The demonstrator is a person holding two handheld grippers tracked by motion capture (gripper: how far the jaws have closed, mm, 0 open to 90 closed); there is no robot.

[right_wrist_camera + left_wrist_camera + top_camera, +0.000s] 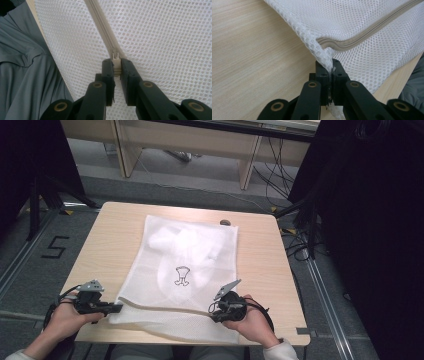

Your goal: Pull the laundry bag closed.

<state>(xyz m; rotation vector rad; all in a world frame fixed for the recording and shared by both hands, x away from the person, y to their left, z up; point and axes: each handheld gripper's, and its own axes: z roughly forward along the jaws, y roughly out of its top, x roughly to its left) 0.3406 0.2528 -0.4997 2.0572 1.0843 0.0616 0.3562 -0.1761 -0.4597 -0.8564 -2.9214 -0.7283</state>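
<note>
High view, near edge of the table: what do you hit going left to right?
Left tongs, clamped on the mesh bag's corner → white mesh laundry bag, its zip running along the near side → right tongs, shut on the zip pull → bare table out to its right edge.

Pale wooden table (pixel 110 240), grey floor (pixel 30 270) marked with a black number 5 (pixel 54 247), tangled cables (pixel 295 245) beside it

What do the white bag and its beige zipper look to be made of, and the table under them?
White mesh laundry bag: synthetic net, seemingly; fine regular holes, see-through. Beige zipper: likely plastic coil on woven tape, matte. Light wooden table: wood-grain surface, possibly laminate; smooth, low sheen.
</note>
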